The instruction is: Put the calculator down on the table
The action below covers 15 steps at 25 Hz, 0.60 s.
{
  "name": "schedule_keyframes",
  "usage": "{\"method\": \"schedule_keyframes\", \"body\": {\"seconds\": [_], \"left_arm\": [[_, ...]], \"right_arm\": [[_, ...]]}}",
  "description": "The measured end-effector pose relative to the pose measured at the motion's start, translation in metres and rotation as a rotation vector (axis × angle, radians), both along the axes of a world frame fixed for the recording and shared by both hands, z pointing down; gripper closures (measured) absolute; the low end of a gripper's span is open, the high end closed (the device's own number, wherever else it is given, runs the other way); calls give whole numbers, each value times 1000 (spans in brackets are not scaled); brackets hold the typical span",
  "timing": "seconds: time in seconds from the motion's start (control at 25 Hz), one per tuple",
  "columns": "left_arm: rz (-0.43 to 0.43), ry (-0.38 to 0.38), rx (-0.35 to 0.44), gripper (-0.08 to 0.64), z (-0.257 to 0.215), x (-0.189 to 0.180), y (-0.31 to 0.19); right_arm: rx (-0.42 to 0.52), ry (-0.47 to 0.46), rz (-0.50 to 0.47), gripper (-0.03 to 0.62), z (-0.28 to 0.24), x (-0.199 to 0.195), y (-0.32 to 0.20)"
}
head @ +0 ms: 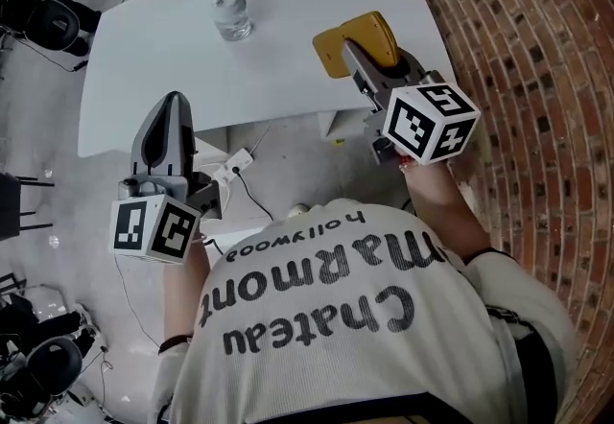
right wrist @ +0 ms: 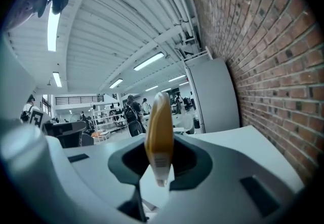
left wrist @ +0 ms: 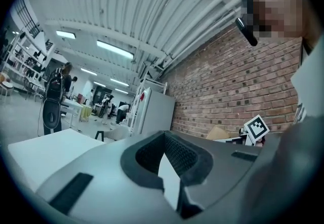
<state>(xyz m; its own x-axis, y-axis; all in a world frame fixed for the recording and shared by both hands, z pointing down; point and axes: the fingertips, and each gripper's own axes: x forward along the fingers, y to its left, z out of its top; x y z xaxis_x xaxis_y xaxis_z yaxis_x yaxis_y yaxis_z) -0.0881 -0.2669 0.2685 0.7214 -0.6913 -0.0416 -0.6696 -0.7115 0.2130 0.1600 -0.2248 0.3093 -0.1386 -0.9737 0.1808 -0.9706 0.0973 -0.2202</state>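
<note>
Right tool (head: pixel 353 56) clamped on the yellow calculator (head: pixel 367 35). The calculator stands edge-on between the jaws and projects past their tips, over the near edge of the white worktop (head: pixel 163 58). Left tool (head: pixel 173 104) has its jaws together with nothing between them, by the same edge.
</note>
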Motion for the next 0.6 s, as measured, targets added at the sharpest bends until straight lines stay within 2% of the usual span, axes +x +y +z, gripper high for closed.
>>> {"method": "schedule_keyframes", "body": {"seconds": [0.16, 0.44, 0.6], "left_arm": [[-29, -18, -66, 560, 27, -11, -11], [-94, -31, -109, 560, 49, -22, -38], [-152, -14, -120, 558, 45, -24, -57]], "right_arm": [[-91, 7, -16, 500, 36, -8, -15], [-216, 11, -82, 502, 89, -17, -51], [-300, -30, -134, 500, 115, -16, -76]]}}
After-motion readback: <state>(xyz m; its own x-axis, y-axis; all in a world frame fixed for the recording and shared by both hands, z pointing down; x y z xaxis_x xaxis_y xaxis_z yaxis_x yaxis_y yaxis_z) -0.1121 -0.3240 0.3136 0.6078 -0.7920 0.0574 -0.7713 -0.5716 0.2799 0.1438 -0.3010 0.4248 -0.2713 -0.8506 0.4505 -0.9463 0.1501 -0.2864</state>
